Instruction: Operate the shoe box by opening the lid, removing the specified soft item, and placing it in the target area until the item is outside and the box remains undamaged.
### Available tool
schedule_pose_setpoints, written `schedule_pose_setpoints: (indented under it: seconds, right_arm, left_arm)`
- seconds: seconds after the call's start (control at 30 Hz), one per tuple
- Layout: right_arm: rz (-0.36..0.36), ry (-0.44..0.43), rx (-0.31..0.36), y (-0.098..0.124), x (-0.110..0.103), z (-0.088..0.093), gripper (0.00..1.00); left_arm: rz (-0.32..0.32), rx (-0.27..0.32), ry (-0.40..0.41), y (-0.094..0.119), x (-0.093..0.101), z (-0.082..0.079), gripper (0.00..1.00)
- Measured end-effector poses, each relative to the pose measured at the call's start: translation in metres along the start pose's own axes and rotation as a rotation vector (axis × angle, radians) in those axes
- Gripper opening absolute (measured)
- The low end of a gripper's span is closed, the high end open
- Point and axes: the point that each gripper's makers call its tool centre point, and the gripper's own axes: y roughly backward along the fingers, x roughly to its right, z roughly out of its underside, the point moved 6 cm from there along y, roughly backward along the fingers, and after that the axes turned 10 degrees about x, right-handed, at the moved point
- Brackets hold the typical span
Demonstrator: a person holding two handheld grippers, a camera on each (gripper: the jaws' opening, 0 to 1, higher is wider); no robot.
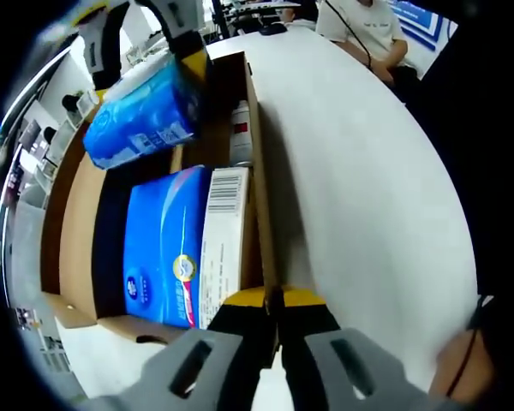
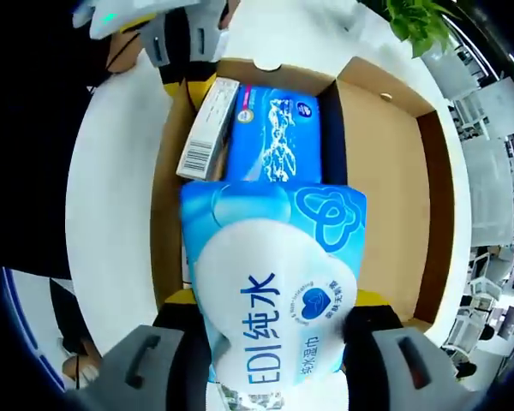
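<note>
Open brown cardboard shoe box (image 2: 385, 163) on white table (image 1: 360, 188), lid folded back. Right gripper (image 2: 270, 355) clenched on soft blue-and-white wet-wipe pack (image 2: 270, 282), lifted above box; same pack seen aloft in left gripper view (image 1: 141, 116). Left gripper (image 1: 274, 342) pinching box's side wall (image 1: 261, 171). Inside: blue tissue pack (image 1: 158, 248), white barcoded carton (image 1: 223, 240).

Left tongs (image 1: 272, 355): grey moulded plastic jaws with slotted recesses, yellow and black pads at the tips. Right tongs (image 2: 270, 342): same grey slotted jaws, yellow-black pads.
</note>
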Motion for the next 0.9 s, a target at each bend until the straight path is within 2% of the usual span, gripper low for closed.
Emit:
schedule_pose_setpoints:
  seconds: [0.3,0.47,0.9]
  right_arm:
    - [0.028,0.021,-0.001,0.029,-0.009,0.001,0.62]
    - [0.070,0.014,-0.005,0.043,-0.008,0.009,0.61]
    - [0.099,-0.027,-0.021,0.076,-0.014,0.035,0.61]
  left_arm:
    - [-0.002,-0.001,0.001,0.000,0.009,-0.001,0.03]
    - [0.000,-0.002,0.004,0.000,0.008,-0.001,0.03]
    - [-0.002,-0.004,0.009,-0.001,0.000,0.000,0.03]
